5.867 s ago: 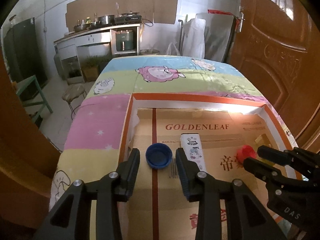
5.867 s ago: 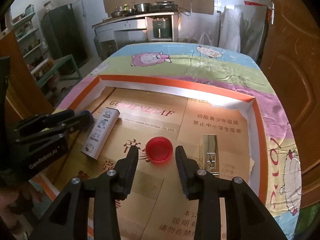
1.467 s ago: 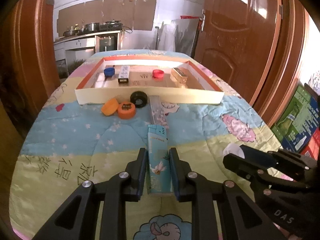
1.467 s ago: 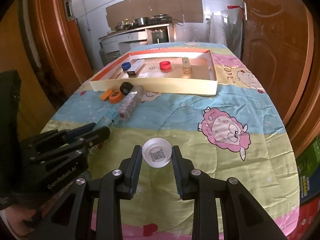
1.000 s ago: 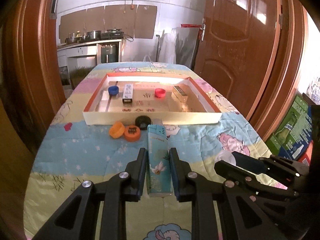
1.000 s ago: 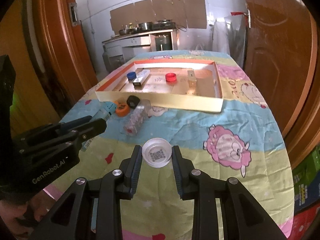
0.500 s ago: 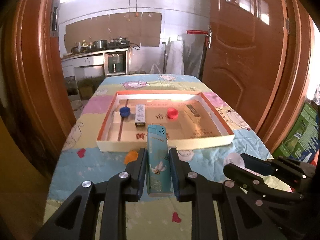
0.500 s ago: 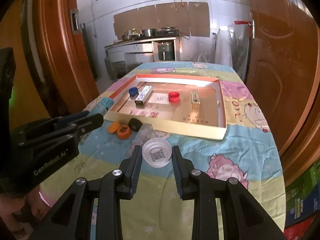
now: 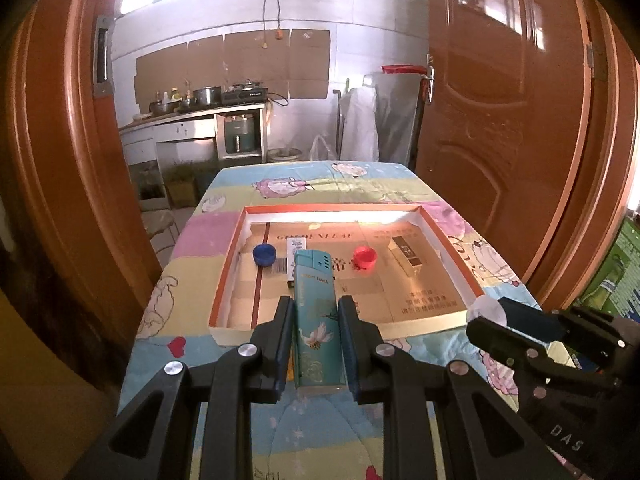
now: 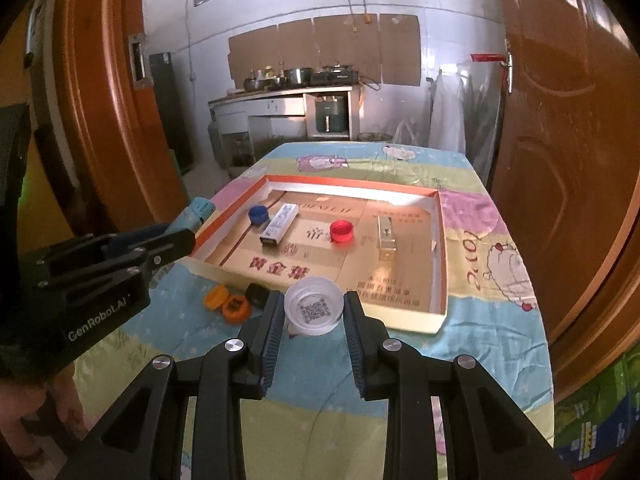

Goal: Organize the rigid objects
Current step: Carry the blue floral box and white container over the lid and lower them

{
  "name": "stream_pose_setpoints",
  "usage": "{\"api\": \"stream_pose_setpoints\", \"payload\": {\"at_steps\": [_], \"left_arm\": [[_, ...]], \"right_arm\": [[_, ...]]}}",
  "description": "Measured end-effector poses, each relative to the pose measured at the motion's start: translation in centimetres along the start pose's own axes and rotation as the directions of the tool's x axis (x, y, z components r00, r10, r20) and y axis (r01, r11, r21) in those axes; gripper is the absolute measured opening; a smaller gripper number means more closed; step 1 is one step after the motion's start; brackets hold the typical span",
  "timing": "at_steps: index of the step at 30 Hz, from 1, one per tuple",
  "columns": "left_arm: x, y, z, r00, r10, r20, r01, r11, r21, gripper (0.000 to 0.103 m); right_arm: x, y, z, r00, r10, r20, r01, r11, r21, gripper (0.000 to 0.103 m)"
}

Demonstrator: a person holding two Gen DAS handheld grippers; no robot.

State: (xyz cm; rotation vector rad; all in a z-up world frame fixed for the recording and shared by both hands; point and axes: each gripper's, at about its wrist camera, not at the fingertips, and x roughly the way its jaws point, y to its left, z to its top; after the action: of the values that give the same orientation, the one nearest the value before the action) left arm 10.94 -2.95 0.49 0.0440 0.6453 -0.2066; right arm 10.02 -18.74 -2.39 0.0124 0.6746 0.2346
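Both tools are lifting off the quilted worktop (image 9: pixel 188 240) toward the cardboard tray (image 9: pixel 228 276), the left tool (image 9: pixel 314 322) clamping a teal lighter (image 9: pixel 318 320) and the right tool (image 10: pixel 314 314) pinching a clear cap (image 10: pixel 314 310), both loads now carried above the tray's near edge for sorting.

My left wrist camera looks forward and down along its fingers at the near edge of the cardboard tray (image 9: pixel 400 330), close above the bedspread (image 9: pixel 256 200). My right wrist camera faces likewise from further right. Both share the tray, the kitchen counter (image 10: pixel 280 94) and each other's gripper.
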Motion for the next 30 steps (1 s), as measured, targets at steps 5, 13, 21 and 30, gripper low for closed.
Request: {"api": "stream_pose_setpoints", "payload": {"at_steps": [5,13,21,30], "left_arm": [[0.8,0.1,0.7,1.000,-0.002,-0.005,0.002,1.000,-0.001,0.023],[2.7,0.2,2.8,1.000,-0.012,-0.015,0.012,1.000,-0.012,0.023],[5.2,0.1,4.3,0.998,-0.044,-0.036,0.042,0.998,-0.036,0.023],[8.4,-0.7,4.7,0.995,-0.059,-0.080,0.056,0.998,-0.035,0.023]], "right_arm": [[0.5,-0.6,1.1,1.000,-0.001,0.005,0.001,1.000,0.001,0.031],[1.6,-1.6,2.9,1.000,-0.010,0.009,0.010,1.000,0.007,0.031],[3.6,-3.6,4.7,1.000,-0.018,0.002,0.018,0.999,0.045,0.031],[6.5,-4.9,5.0,0.999,-0.029,-0.032,0.031,0.997,0.071,0.031]]}}
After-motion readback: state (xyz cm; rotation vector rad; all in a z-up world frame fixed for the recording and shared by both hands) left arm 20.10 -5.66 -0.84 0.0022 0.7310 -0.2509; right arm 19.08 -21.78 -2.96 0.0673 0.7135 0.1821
